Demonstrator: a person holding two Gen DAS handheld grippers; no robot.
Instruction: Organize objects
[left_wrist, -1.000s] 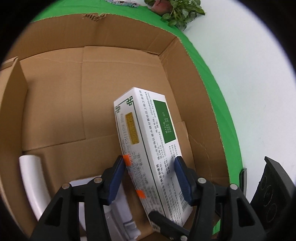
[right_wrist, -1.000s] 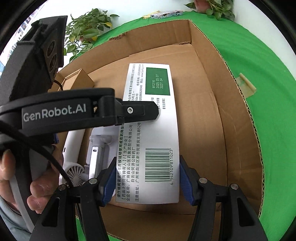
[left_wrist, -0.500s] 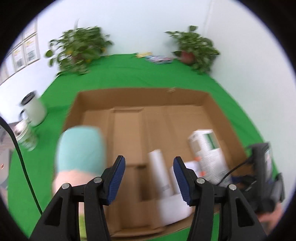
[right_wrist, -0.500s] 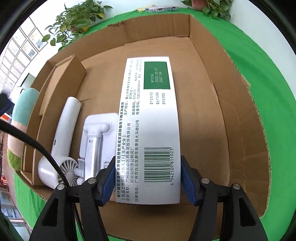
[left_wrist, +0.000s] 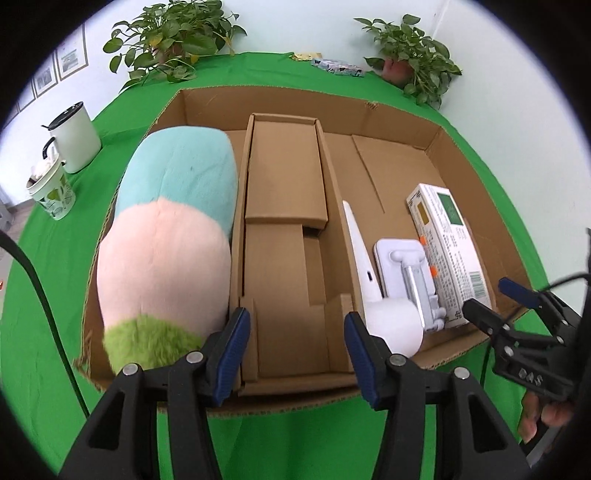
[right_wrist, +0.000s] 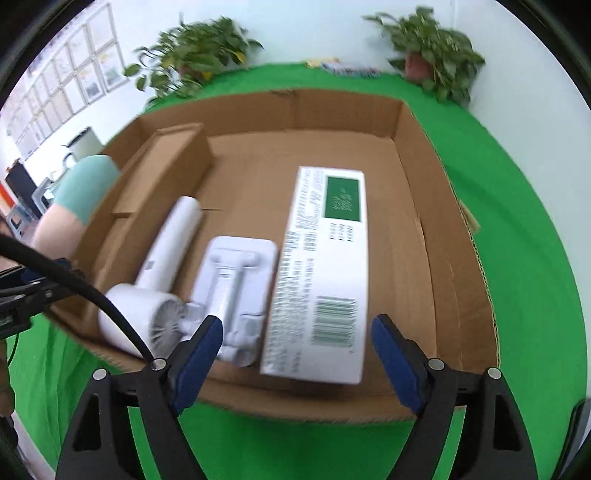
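A brown cardboard box (left_wrist: 369, 114) (right_wrist: 417, 236) lies open on the green cloth. In its right part lie a white-and-green medicine carton (left_wrist: 448, 254) (right_wrist: 325, 266), a white folding stand (left_wrist: 410, 273) (right_wrist: 236, 273) and a white hair dryer (left_wrist: 373, 288) (right_wrist: 155, 269). A plush toy in teal, pink and green (left_wrist: 170, 236) (right_wrist: 74, 199) fills the left part. My left gripper (left_wrist: 295, 343) is open and empty above the box's near edge. My right gripper (right_wrist: 295, 354) is open and empty just in front of the carton; it also shows in the left wrist view (left_wrist: 524, 317).
A cardboard divider insert (left_wrist: 284, 221) takes the box's middle. A white mug (left_wrist: 74, 138) and a patterned cup (left_wrist: 51, 190) stand left of the box. Potted plants (left_wrist: 173, 40) (left_wrist: 410, 62) stand at the back by the wall.
My right gripper has let go of the carton, opened and backed off; the carton now lies in the box. My left gripper has pulled back out of the box and to the left.
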